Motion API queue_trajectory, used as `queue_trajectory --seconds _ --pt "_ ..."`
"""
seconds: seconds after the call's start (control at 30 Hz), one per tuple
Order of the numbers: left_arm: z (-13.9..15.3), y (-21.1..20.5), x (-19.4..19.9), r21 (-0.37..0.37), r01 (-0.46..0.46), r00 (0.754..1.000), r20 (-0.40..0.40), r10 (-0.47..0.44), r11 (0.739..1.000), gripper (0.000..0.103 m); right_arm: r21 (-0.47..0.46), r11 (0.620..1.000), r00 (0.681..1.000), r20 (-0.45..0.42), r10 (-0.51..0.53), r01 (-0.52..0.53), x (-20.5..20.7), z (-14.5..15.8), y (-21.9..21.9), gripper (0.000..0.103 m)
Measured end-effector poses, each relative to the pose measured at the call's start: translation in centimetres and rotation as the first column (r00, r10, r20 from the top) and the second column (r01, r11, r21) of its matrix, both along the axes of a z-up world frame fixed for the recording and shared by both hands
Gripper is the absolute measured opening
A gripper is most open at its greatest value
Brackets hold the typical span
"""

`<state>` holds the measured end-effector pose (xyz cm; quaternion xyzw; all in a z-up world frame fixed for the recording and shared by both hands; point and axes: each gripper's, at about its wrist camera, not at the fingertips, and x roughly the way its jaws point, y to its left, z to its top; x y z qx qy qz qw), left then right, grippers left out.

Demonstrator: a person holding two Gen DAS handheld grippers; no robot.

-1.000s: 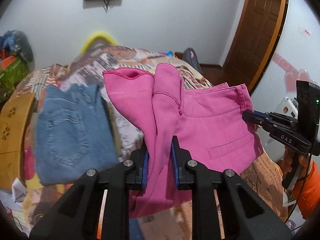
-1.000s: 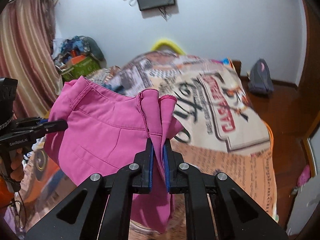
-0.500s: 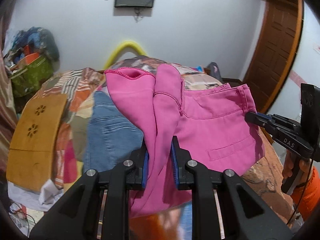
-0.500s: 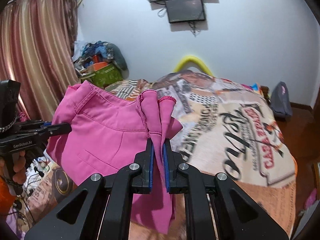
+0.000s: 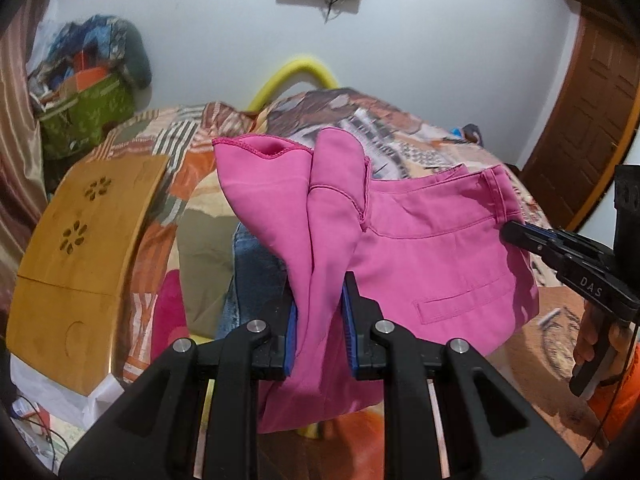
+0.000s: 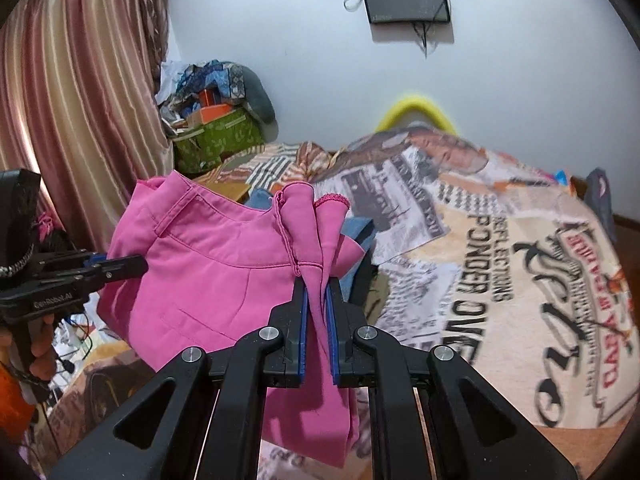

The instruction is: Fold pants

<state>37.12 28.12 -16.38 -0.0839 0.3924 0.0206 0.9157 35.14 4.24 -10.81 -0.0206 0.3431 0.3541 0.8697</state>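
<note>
Pink pants [image 5: 432, 256] held up in the air above the bed [image 6: 500, 264], over its printed blanket; left hand-held gripper [image 5: 319, 320] clamped on a bunched fold of the pink cloth; right hand-held gripper [image 6: 316, 324] pressed together on another thin fold of the same pants; blue jeans [image 5: 256, 264] lying on the bed under the pants.

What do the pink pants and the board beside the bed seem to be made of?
The pink pants look like soft woven fabric, matte: they drape and bunch, with stitched seams and a welt pocket. The board looks like bamboo or light wood, smooth and slightly glossy, with flower-shaped cutouts; which one I cannot tell.
</note>
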Motion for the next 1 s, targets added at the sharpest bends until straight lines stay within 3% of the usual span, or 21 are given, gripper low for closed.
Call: queue_trajectory --seconds 0.23,0.37,0.47,0.73,0.9,1.0 --pt "-4.8 2.0 1.6 -0.012 -0.044 0.997 -0.071 0.043 0.999 0.025 -0.128 0.992 0.998 -0.059 -0.012 0.004 2.4 -4.6 3.2 0.008" --pt "-5.0 3.1 1.2 -0.063 -0.078 0.994 -0.081 0.073 0.995 0.042 -0.19 0.982 0.996 -0.084 -0.012 -0.005 3.0 -5.5 3.8 0.014" --pt "-4.8 3.5 0.7 -0.059 -0.101 0.992 -0.085 0.096 0.993 0.044 -0.211 0.977 0.996 -0.085 -0.033 0.014 2.8 -5.4 3.5 0.02" --pt "-2.0 2.4 -2.4 0.02 -0.149 0.987 -0.063 0.15 0.989 0.044 -0.181 0.983 0.997 -0.079 -0.02 0.006 0.4 -2.0 0.9 0.029" --pt "2.7 0.3 -6.1 0.04 -0.141 0.99 0.02 0.14 0.989 0.044 -0.147 0.989 1.0 0.011 -0.011 0.013 -3.2 3.0 -1.0 0.029" --pt "6.7 -1.8 -9.3 0.09 -0.138 0.986 0.103 0.128 0.986 0.044 -0.109 0.994 0.997 0.072 -0.011 0.019 -5.8 6.5 -2.2 0.029"
